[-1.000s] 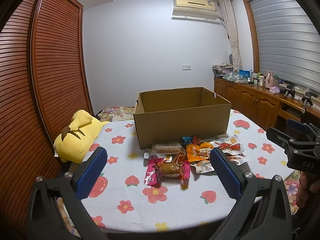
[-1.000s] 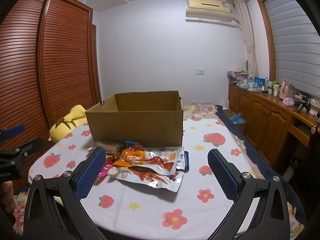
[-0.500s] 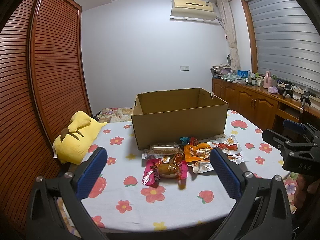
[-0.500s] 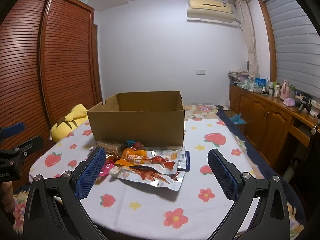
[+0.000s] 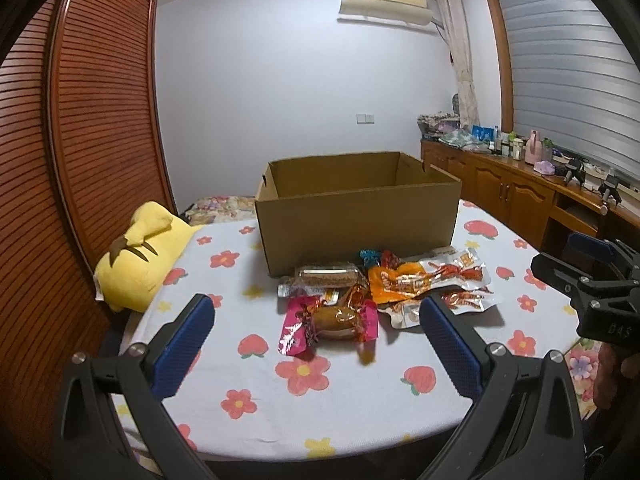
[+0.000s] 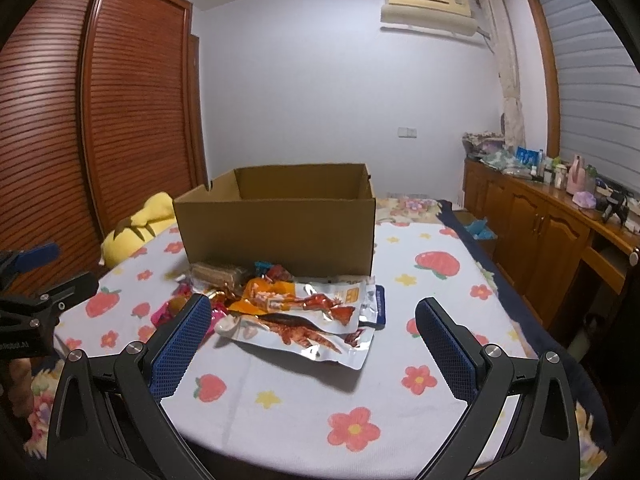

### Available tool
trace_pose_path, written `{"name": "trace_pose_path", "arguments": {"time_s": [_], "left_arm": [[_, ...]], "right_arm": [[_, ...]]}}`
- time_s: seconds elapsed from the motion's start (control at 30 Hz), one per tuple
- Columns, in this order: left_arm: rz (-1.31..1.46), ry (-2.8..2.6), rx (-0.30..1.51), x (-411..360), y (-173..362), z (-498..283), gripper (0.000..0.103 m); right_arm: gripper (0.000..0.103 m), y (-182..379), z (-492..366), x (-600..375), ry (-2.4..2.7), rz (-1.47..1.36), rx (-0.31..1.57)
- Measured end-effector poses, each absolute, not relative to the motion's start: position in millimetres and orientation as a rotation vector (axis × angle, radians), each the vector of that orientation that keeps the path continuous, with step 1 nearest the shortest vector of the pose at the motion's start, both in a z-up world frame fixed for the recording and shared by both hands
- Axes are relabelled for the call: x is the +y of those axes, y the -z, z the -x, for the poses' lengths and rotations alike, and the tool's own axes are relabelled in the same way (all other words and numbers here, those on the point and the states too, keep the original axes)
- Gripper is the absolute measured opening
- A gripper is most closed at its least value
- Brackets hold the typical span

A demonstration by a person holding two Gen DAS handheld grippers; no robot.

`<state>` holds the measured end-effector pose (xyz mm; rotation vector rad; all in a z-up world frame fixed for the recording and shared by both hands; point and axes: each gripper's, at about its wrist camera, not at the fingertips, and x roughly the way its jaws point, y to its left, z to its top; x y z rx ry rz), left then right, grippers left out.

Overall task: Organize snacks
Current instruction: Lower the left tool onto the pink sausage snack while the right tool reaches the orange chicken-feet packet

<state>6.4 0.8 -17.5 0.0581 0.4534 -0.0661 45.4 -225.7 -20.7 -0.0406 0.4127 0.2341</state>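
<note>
left wrist view: both tongs close in on the snack pile

left wrist view shows the left gripper [image 5: 316, 332] with its blue pads spread wide and nothing between them. compared with a second ago the pile of snacks sits larger and lower in the frame, so the tongs have moved forward toward it. the right wrist view tells the same: the right gripper [image 6: 308, 330], also spread wide and empty, has drawn nearer, and the silver pouches now reach almost between its pads. nothing on the table has shifted and no snack is lifted yet, so i judge the task is at its very start, in the approach to a first pick.

the pink-wrapped cake [image 5: 332, 322] lies straight ahead of the left tongs, nearest to them and centred between the pads. its long axis runs crosswise to the fingers, left to right, with the twisted wrapper ends pointing out to either side. beyond it lies a clear-wrapped brown bar [image 5: 326, 276], also crosswise, just in front of the cardboard box [image 5: 356, 236].

ahead of the right tongs the silver pouch [image 6: 304, 334] lies flat, its long axis slanting from near-left to far-right, with an orange pouch [image 6: 276, 294] overlapping it on the far side. the open box stands beyond the whole pile on the flowered tablecloth [image 6: 348, 404]; whether it holds anything cannot be told.

a yellow plush toy [image 5: 140, 256] rests far off to the left.
</note>
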Motion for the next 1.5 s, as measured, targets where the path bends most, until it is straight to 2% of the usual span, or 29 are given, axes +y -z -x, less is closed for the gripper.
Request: {"name": "trace_pose_path", "arguments": {"time_s": [0.63,0.7,0.83,0.9,1.0,1.13,1.5], "left_arm": [[-0.022,0.167,0.623,9,61,-78,0.101],[-0.011,0.185,0.651,8,64,-86,0.096],[-0.03,0.208,0.689,2,71,-100,0.094],[-0.034,0.22,0.711,0,75,-107,0.086],[-0.039,0.229,0.737,-3,82,-116,0.082],[-0.053,0.228,0.771,-6,89,-129,0.081],[-0.065,0.222,0.834,-7,105,-151,0.081]], "right_arm": [[0.093,46,-103,-235,-0.382,0.12,0.562],[0.093,50,-108,-232,-0.39,0.139,0.578],[0.093,55,-115,-227,-0.414,0.15,0.602],[0.093,58,-118,-224,-0.433,0.152,0.615],[0.089,64,-126,-218,-0.475,0.159,0.649],[0.086,72,-135,-207,-0.523,0.171,0.693],[0.085,73,-172,-194,-0.535,0.256,0.731]]}}
